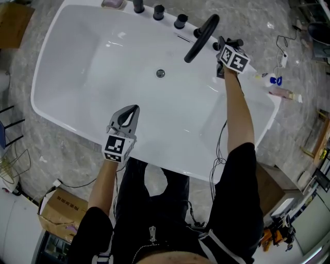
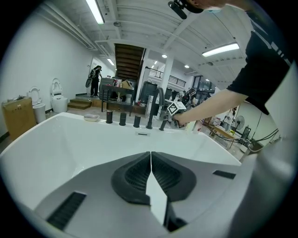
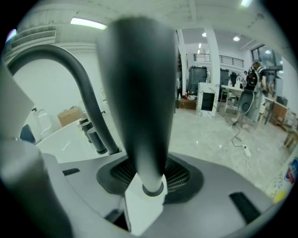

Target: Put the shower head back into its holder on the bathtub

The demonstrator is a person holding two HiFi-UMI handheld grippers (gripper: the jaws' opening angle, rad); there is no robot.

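The black shower head (image 3: 139,93) stands upright between the jaws of my right gripper (image 3: 151,175). Its collared lower end meets the white bathtub rim (image 3: 142,211). Ribbed pads (image 3: 184,175) show on both sides of the handle and do not press on it, so this gripper is open. In the head view my right gripper (image 1: 224,45) is at the tub's far right rim and hides most of the shower head. Just left of it arches the black spout (image 1: 201,38). My left gripper (image 1: 131,110) hangs shut and empty over the tub's near rim (image 1: 77,129); its jaws (image 2: 151,158) meet in a thin line.
A row of black tap fittings (image 1: 159,11) and a soap dish (image 1: 113,4) line the far rim. The drain (image 1: 160,73) sits mid-tub. Bottles (image 1: 281,93) lie at the right end. A cardboard box (image 1: 56,206) and cables are on the floor. A person (image 2: 95,76) stands far off.
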